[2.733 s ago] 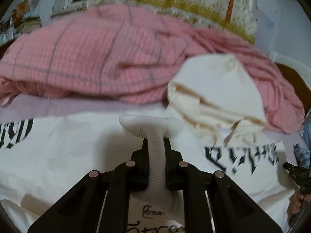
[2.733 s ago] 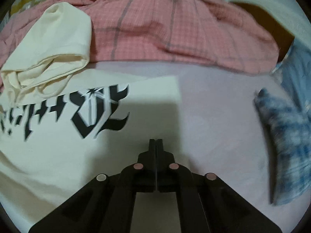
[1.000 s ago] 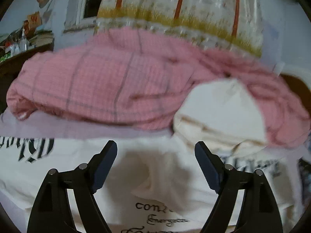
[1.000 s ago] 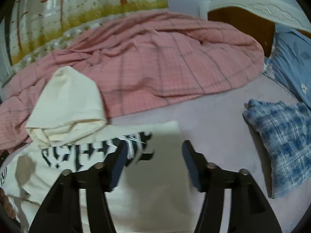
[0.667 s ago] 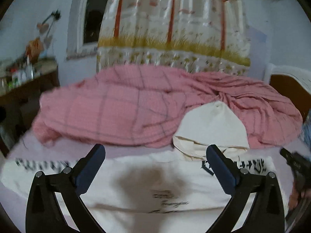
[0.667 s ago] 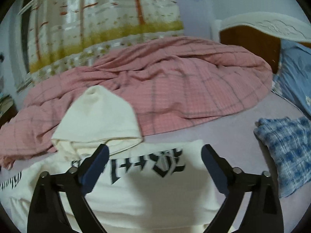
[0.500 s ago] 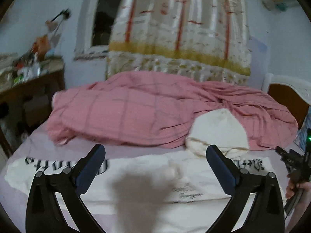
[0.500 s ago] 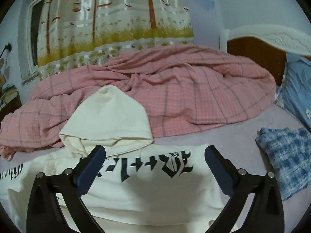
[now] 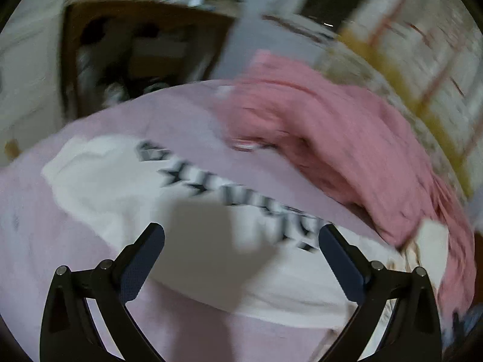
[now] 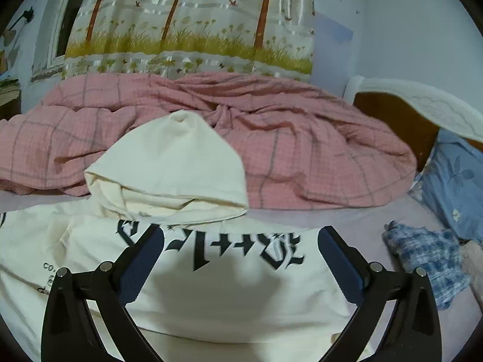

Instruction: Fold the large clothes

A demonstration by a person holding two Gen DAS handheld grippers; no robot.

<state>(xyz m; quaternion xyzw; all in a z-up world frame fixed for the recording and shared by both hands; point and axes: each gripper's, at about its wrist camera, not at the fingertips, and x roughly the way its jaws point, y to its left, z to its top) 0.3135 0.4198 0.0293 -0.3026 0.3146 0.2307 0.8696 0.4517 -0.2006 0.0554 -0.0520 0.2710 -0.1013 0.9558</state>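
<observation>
The cream hoodie (image 10: 229, 295) lay flat on the lavender bed sheet (image 10: 347, 217), black lettering facing up, its hood (image 10: 172, 163) resting against the rumpled pink checked blanket (image 10: 302, 138) behind. The right gripper (image 10: 241, 259) hung above the hoodie's body with its jaws spread wide, holding nothing. The left gripper (image 9: 241, 259), likewise spread and empty, hung over the outstretched sleeve (image 9: 99, 175) in a blurred view. A blue plaid cloth (image 10: 428, 259) lay to the right, near a blue pillow (image 10: 455, 181).

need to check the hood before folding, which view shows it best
The right wrist view: the hood sits sharp and whole, lying on the pink blanket. The left wrist view is motion-blurred and shows only a pale scrap at its right edge.
</observation>
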